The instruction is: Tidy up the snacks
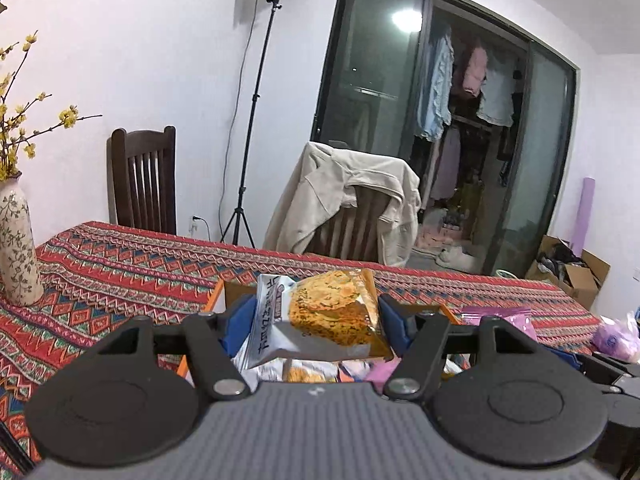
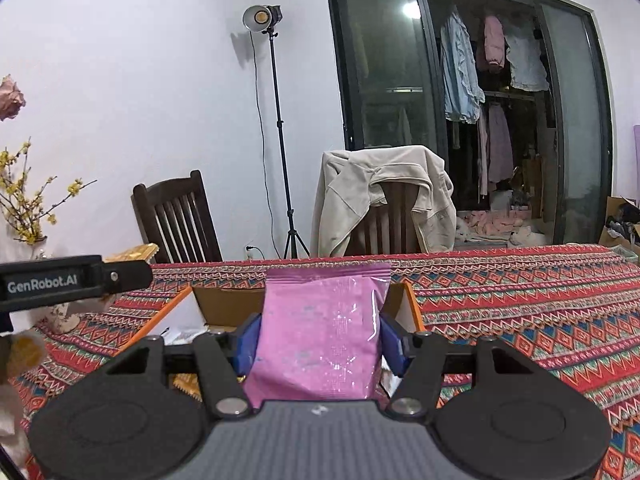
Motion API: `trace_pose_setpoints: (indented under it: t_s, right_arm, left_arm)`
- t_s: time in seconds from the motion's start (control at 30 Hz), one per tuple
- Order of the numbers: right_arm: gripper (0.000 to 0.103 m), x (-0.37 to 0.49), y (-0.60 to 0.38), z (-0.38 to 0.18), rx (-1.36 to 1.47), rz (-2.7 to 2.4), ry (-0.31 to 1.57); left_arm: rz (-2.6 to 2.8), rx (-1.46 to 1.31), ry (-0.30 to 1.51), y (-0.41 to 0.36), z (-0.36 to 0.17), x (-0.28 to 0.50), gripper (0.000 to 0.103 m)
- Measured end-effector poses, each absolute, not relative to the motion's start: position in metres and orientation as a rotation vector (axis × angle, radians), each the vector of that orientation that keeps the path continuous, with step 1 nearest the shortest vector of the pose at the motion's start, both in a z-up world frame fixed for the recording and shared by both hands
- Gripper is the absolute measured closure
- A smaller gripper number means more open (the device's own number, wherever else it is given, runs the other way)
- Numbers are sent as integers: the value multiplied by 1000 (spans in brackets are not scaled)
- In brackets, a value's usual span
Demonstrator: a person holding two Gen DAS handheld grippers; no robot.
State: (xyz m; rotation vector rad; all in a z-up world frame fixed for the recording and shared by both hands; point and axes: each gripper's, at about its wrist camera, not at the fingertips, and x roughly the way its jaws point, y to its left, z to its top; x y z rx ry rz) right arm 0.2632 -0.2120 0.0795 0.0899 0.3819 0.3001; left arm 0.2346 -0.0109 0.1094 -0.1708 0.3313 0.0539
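Here, orange snack packet (image 1: 320,316) pinched, pink packet (image 2: 322,332) pinched

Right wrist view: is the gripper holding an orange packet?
No, the right gripper is shut on a pink packet, held above the cardboard box.

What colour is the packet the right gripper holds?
Pink snack packet, plainest in the right wrist view.

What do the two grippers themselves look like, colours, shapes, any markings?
Both match. The left gripper and the right gripper each have blue jaws on black linkage arms with silver pivot bolts, two round black discs at the sides, and a grey ribbed body in the middle. In the right view, the left gripper's black side bar reads "GenRobot.AI" in white. No cables or sleeves show.
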Motion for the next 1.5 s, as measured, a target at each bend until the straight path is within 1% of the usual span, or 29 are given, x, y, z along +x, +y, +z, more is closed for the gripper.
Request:
trace_pose_setpoints:
  t_s: [0.17,0.4,0.5,0.7,0.8,0.83,0.87,0.9,0.93,0.97,1.03,1.33,1.5]
  right_arm:
    - [43,293,-200,79,85,300,394]
    - [43,333,-184,64,93,287,405]
    - [43,338,-186,53,101,281,383]
    - [43,346,-191,35,98,306,430]
    - [41,348,-193,29,101,323,447]
    - [39,347,-193,28,101,329,447]
    - [34,347,-193,27,96,331,446]
    - [21,347,-193,27,93,330,446]
    - [13,346,-194,27,91,330,442]
    - [11,345,-194,27,86,330,436]
    - [1,344,-195,27,85,328,430]
    - [0,339,-196,27,79,316,425]
    - [0,327,-199,33,74,310,402]
  left_arm:
    - [106,-156,326,-9,106,264,35]
    - [157,-165,363,6,76,299,35]
    - [167,-157,392,13,63,306,35]
    - [157,-138,398,13,50,312,35]
    - [142,-130,397,10,45,311,33]
    - [134,-134,396,10,45,310,30]
    - [130,-136,392,10,44,309,25]
    - [130,-137,383,10,44,307,21]
    - [129,-139,373,11,45,306,12]
    - [129,-142,361,11,46,304,1]
    - [140,-149,341,12,47,300,0]
    - [148,-156,310,13,55,289,0]
    - [111,-149,266,7,72,269,0]
